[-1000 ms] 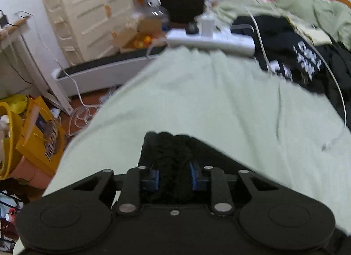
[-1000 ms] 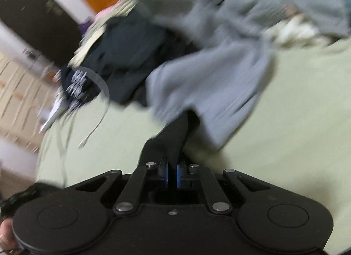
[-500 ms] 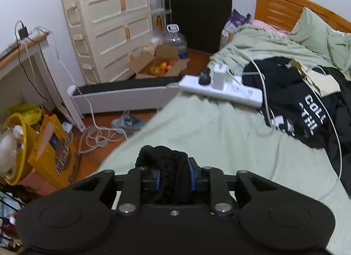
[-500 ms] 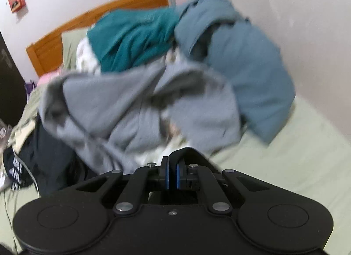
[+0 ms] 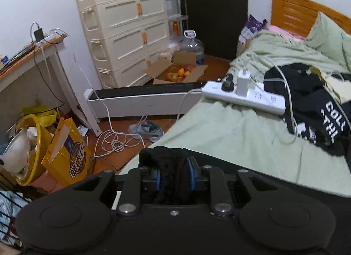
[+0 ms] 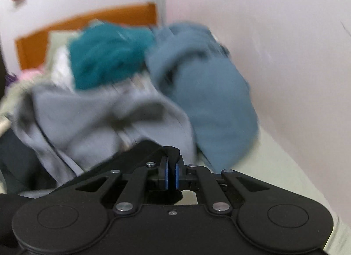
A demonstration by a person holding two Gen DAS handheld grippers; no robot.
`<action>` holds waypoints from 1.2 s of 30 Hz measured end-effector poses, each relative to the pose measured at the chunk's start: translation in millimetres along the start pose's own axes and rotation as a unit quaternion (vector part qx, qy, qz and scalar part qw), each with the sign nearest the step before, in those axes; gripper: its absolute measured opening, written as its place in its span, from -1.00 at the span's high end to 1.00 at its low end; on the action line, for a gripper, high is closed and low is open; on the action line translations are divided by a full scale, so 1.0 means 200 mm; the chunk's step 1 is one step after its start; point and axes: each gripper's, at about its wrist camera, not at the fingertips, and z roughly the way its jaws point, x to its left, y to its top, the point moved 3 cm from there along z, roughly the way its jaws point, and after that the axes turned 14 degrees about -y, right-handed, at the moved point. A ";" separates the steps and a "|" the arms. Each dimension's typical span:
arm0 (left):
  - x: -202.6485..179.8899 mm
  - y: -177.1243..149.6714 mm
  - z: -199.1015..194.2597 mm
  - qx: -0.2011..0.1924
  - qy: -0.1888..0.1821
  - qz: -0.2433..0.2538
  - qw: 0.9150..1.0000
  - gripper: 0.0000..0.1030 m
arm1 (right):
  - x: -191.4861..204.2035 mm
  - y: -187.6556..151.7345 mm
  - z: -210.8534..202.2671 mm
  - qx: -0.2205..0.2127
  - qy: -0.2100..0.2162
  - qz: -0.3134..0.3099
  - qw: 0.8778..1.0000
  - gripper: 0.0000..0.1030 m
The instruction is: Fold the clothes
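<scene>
We hold a soft, limp black garment [image 5: 173,167] over the bed [image 5: 230,132]: left gripper [image 5: 173,173] jaws clamp a thick bunch, right gripper [image 6: 171,172] jaws pinch a thin edge [image 6: 169,152]; it will sag, so edges suit

Black garment [image 5: 173,165], bunched, pinched at two spots, above green bed [image 5: 230,132]

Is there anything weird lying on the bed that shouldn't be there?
Yes. A white plastic power strip with a charger plugged in lies on the pale green bedsheet, its white cables trailing over a black printed garment. A bed is an odd place for it.
</scene>
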 end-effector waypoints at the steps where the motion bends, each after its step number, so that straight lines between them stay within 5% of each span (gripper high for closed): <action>1: -0.01 -0.01 0.02 0.004 0.003 0.010 1.000 0.57 | -0.02 -0.10 0.07 0.012 -0.014 -0.007 1.000 0.80; 4: -0.05 -0.02 0.03 0.005 0.009 0.034 0.999 0.49 | -0.06 -0.43 0.28 0.060 -0.086 -0.051 0.993 0.70; 6: -0.07 -0.02 0.01 -0.002 0.008 0.044 0.999 0.35 | -0.08 -0.52 0.32 0.071 -0.115 -0.057 0.989 0.31; 7: -0.09 -0.02 0.00 -0.005 0.007 0.049 0.999 0.07 | -0.12 -0.56 0.34 0.087 -0.125 -0.048 0.987 0.01; 11: -0.15 -0.02 -0.05 -0.018 0.005 0.069 0.997 -0.74 | -0.20 -0.59 0.30 0.124 -0.130 -0.018 0.984 -0.06; 17: -0.37 -0.05 -0.15 -0.038 -0.059 0.131 0.989 -0.97 | -0.05 -0.60 0.16 0.186 0.018 0.078 0.979 -0.33; 22: -0.70 -0.13 -0.12 -0.009 -0.167 0.172 0.971 -0.99 | 0.23 -0.67 0.15 0.239 0.118 0.182 0.946 -0.49; 26: -1.00 -0.24 -0.02 0.036 -0.230 0.241 0.942 -0.99 | 0.46 -0.71 0.29 0.255 0.079 0.177 0.947 -0.49; 29: -1.19 -0.32 0.07 0.071 -0.249 0.290 0.921 -0.98 | 0.53 -0.73 0.35 0.275 0.045 0.150 0.949 -0.34; 31: -1.32 -0.37 0.13 0.094 -0.260 0.323 0.905 -0.98 | 0.53 -0.71 0.35 0.260 0.041 0.136 0.955 0.39; 32: -1.37 -0.39 0.15 0.103 -0.265 0.338 0.897 -0.98 | 0.51 -0.70 0.35 0.257 0.037 0.134 0.956 0.60; 34: -1.44 -0.41 0.22 0.114 -0.257 0.371 0.885 -0.97 | 0.44 -0.69 0.33 0.262 0.041 0.161 0.951 0.81; 36: -1.45 -0.43 0.27 0.123 -0.248 0.379 0.883 -0.88 | 0.37 -0.68 0.30 0.260 0.044 0.188 0.946 0.87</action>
